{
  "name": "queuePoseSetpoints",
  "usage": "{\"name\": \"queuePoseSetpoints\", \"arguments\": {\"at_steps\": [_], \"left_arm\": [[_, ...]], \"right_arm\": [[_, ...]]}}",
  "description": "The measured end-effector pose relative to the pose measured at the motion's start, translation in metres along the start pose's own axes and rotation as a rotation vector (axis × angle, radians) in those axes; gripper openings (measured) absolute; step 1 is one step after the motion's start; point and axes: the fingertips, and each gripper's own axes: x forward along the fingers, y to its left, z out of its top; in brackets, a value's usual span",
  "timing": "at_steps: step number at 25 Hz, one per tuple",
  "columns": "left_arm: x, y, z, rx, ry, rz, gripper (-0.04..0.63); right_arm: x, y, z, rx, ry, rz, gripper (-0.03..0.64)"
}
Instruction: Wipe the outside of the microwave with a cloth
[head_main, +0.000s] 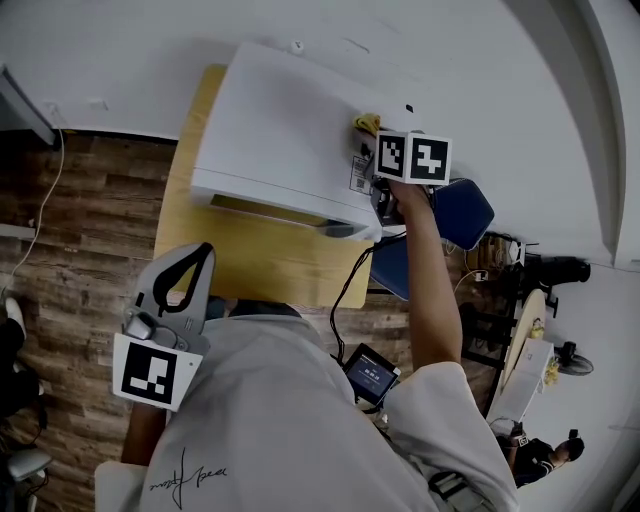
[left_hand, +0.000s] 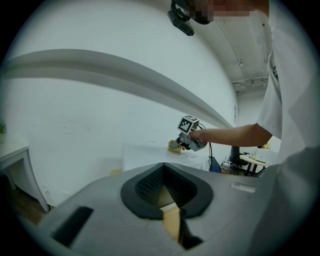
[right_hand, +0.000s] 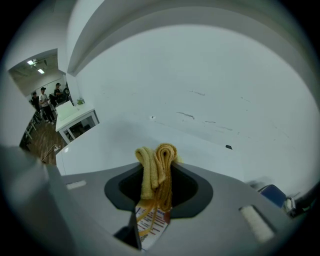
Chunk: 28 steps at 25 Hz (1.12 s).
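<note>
A white microwave (head_main: 280, 130) stands on a wooden table (head_main: 250, 250) against a white wall. My right gripper (head_main: 370, 138) rests on the right part of the microwave's top, shut on a folded yellow cloth (head_main: 365, 123). In the right gripper view the cloth (right_hand: 157, 165) stands pinched between the jaws over the white top (right_hand: 110, 145) and a printed label (right_hand: 150, 225). My left gripper (head_main: 200, 256) hangs low near my body, in front of the table, shut with nothing in it. The left gripper view shows the right gripper (left_hand: 181, 143) and the cloth (left_hand: 174, 145) far off on the microwave (left_hand: 150, 152).
A blue chair (head_main: 460, 212) stands right of the table. A black cable (head_main: 350, 290) runs down from the microwave to a small screen device (head_main: 372, 372) at my waist. A white desk (right_hand: 75, 117) and several people (right_hand: 45, 102) are far off to the left.
</note>
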Motion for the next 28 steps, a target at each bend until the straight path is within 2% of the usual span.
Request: {"name": "queuePoseSetpoints", "arguments": {"at_steps": [28], "left_arm": [[-0.037, 0.032, -0.003, -0.047, -0.026, 0.133, -0.009]], "right_arm": [[0.035, 0.123, 0.052, -0.147, -0.016, 0.181, 0.123]]}}
